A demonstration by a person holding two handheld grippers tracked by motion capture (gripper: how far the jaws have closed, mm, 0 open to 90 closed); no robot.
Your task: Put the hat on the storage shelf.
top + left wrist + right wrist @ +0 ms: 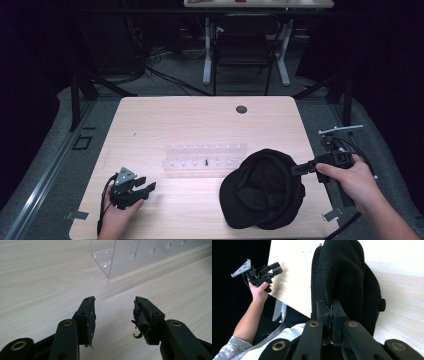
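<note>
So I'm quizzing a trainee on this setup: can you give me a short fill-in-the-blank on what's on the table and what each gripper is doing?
1. The right gripper is shut on the edge of a black ____.
2. The left gripper has its jaws ____, with nothing between them.
3. The clear rack lies on the ____ table.
4. In the high view, the hat lies to the ____ of the rack.

Missing words: hat; open; wooden; right

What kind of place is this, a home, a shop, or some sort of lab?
Most likely a lab or recording workspace. A bare wooden table stands between dark curtains, with cables trailing over the grey floor and a second desk and chair behind. A person works on a black cap with hand-held grippers.
</note>
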